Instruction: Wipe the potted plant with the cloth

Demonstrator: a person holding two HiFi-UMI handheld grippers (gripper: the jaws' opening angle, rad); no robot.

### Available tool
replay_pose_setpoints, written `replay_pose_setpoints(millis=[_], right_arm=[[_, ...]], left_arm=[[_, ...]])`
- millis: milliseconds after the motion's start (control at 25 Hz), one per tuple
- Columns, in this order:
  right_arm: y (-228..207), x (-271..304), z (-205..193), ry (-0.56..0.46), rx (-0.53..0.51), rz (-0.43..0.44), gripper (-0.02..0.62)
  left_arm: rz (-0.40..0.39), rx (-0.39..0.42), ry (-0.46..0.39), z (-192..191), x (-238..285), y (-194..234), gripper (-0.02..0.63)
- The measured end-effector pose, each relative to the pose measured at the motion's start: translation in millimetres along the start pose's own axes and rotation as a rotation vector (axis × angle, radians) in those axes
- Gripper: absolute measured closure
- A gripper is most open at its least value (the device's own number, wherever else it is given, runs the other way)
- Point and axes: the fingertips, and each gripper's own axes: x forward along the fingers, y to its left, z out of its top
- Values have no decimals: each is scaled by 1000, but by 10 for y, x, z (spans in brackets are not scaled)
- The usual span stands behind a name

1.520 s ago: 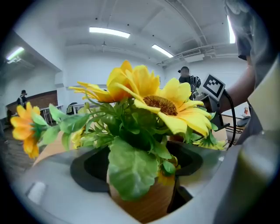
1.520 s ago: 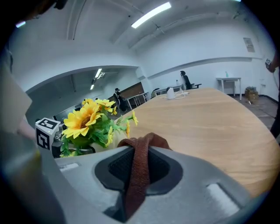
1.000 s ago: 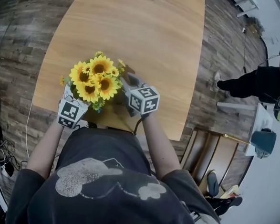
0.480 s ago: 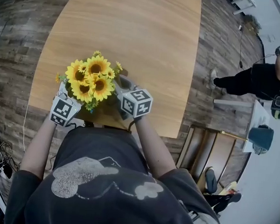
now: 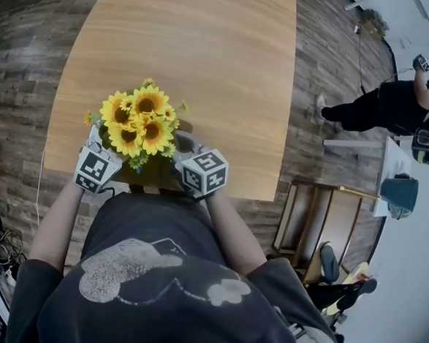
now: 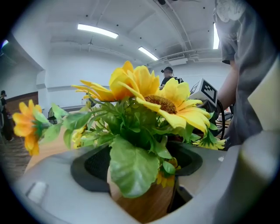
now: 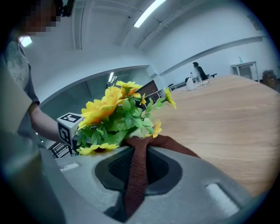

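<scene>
1. The potted plant (image 5: 142, 119), a bunch of yellow sunflowers with green leaves in a round, wood-toned pot (image 6: 146, 205), is seen standing on a light wooden table (image 5: 208, 49). It is placed at the table's near edge, directly in front of the person holding the grippers.
2. The left gripper (image 6: 141, 173) is set at the plant's left side in the head view. In its own view the jaws are held wide, with the pot between them. The pot is taken as clasped, since its left wall lies against the left pad (a thin dark sliver is noted at the right pad, read as shadow). A large green leaf (image 6: 131, 166) hangs over the pot's front.
3. The right gripper (image 7: 138, 168) is set at the plant's right side, near the left gripper but apart from it, with the plant between the two.
4. Its jaws are closed on a reddish-brown knitted cloth (image 7: 168, 142). A narrow strip of it is pinched between the dark pads, and the free end is spread out ahead of the jaws.
5. The spread end of the cloth is laid against the lowest leaves and flowers at the plant's base, on the side facing the right gripper. Whether the pot itself is touched cannot be told.
6. Beyond the table, on the dark plank floor (image 5: 25, 51), a person in dark clothing (image 5: 395, 106) is recorded at the right edge of the head view, well apart from the plant.
</scene>
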Motion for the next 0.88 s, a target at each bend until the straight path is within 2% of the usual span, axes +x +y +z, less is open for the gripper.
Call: replay_pose_setpoints(millis=[240, 320, 400, 440, 520, 680, 800, 880], right_arm=[[175, -29, -126, 40, -33, 7, 551], [191, -101, -146, 36, -28, -9, 551], [166, -206, -172, 27, -17, -39, 551], [139, -265, -186, 20, -8, -57, 551], [55, -390, -200, 4, 6, -95, 551], [-202, -614, -99, -36, 4, -167, 551], [-389, -685, 77, -62, -12, -185, 549], [-471, -669, 203, -66, -39, -176, 549]], left_arm=[[-120, 61, 6, -35, -35, -29, 173], [-163, 87, 8, -32, -52, -35, 172], [-171, 102, 10, -31, -71, -40, 169], [-164, 105, 7, -34, -88, -43, 162], [-132, 90, -12, -35, -142, -62, 103], [-42, 12, -42, -29, -265, -149, 39], [78, -48, -44, -28, -372, -165, 32], [174, -130, -40, -37, -462, -149, 32]])
